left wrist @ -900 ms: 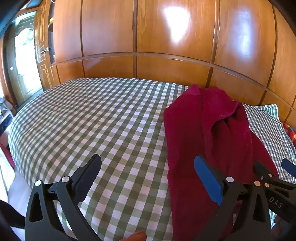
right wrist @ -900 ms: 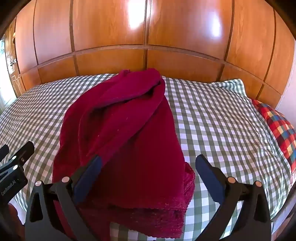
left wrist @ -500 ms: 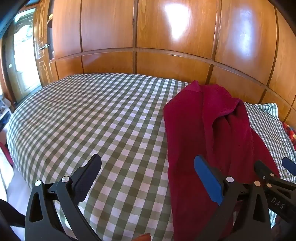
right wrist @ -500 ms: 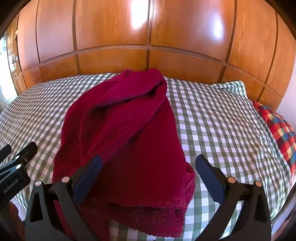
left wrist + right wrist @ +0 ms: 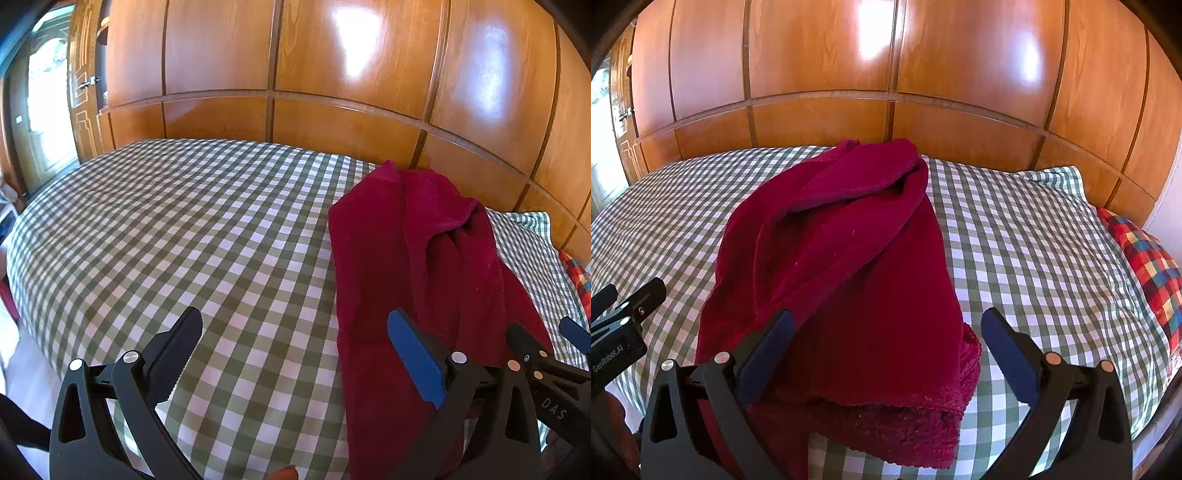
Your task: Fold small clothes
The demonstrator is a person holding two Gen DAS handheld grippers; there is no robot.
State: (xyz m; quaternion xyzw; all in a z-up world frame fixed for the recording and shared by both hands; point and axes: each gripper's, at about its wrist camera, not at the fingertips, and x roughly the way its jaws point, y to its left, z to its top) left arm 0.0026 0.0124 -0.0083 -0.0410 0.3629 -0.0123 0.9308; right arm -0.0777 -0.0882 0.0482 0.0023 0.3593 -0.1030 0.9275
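Note:
A dark red fleecy garment [image 5: 849,266] lies rumpled and lengthwise on a bed with a green-and-white checked sheet [image 5: 184,236]. In the left wrist view the garment [image 5: 417,266] fills the right half. My left gripper [image 5: 295,350] hovers wide open over the sheet at the garment's left edge, its right finger above the cloth. My right gripper [image 5: 886,347] hangs open above the garment's near hem, nothing between its pads. The left gripper's tip [image 5: 631,302] shows at the right wrist view's left edge, and the right gripper's tip [image 5: 546,350] at the left wrist view's right edge.
Glossy wooden wardrobe panels [image 5: 886,66] stand right behind the bed. A pillow in the checked cover [image 5: 1052,181] and a multicoloured checked cloth [image 5: 1145,258] lie at the right. A bright doorway [image 5: 48,118] opens at the far left, floor below the bed's left edge.
Both views have shifted slightly, the bed and garment sitting a little higher and farther in frame. Both grippers stay wide open; the garment has not moved.

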